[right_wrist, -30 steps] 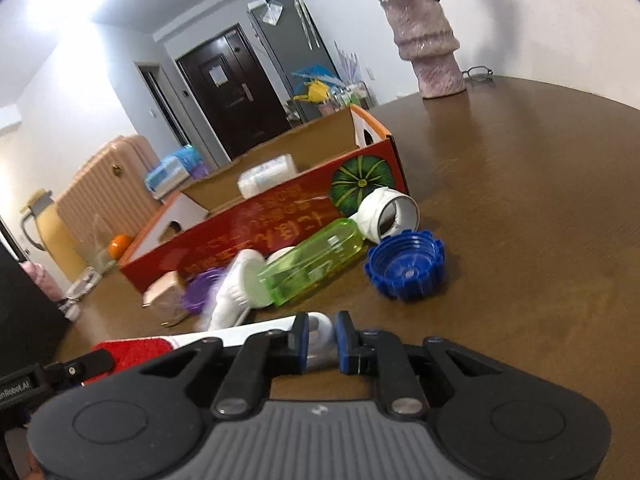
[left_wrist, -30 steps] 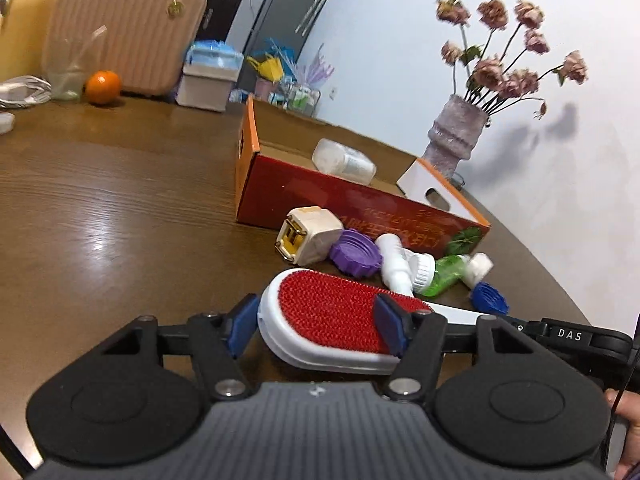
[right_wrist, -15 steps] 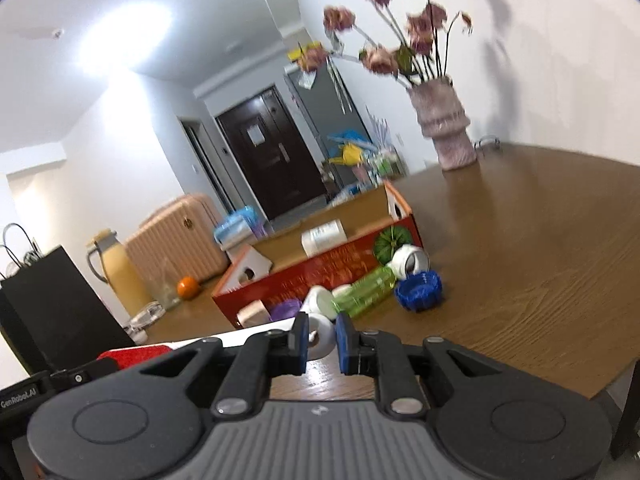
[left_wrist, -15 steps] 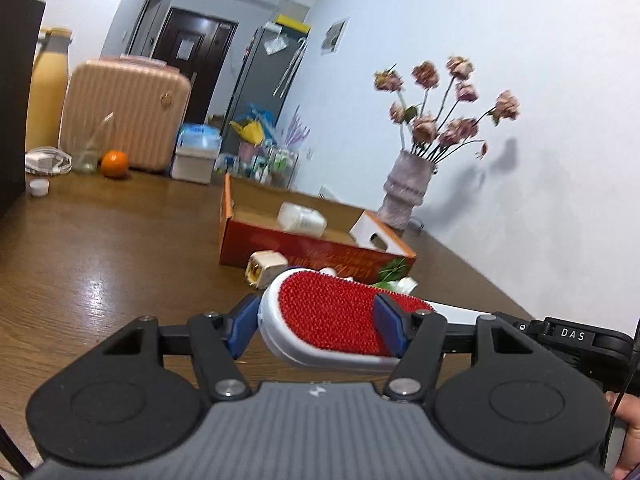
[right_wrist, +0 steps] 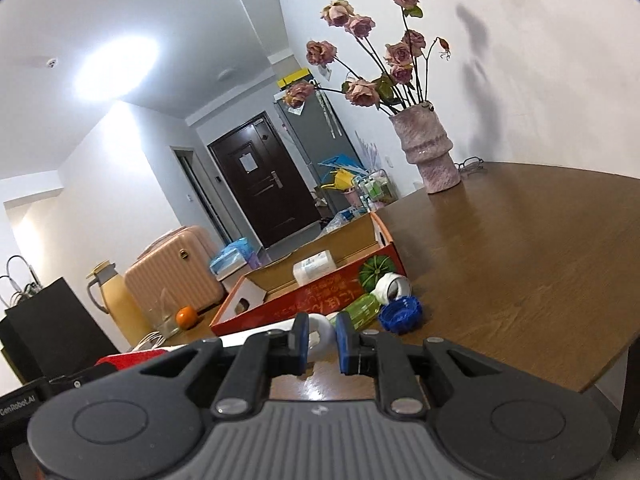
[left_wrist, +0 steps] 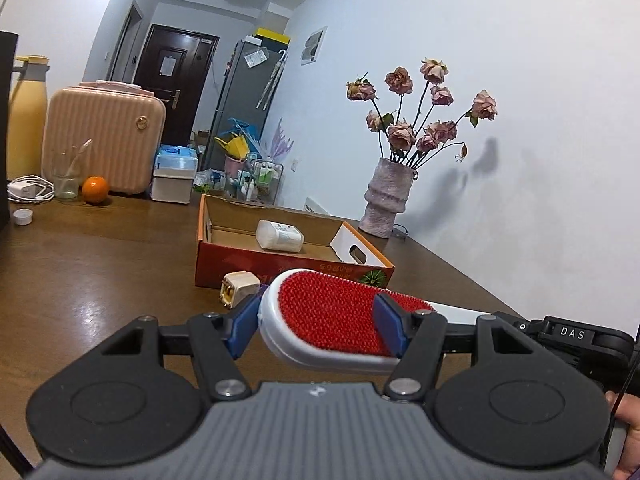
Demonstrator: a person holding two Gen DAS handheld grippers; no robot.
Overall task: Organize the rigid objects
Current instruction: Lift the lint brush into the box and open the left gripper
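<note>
Two grippers, left gripper and right gripper, clamped one white plastic lint brush with red bristle pad above the brown wooden table; uneven motion could probably twist it loose short of the red cardboard box.

The left gripper clamps the red-bristled lint brush above the table, near the box.
</note>
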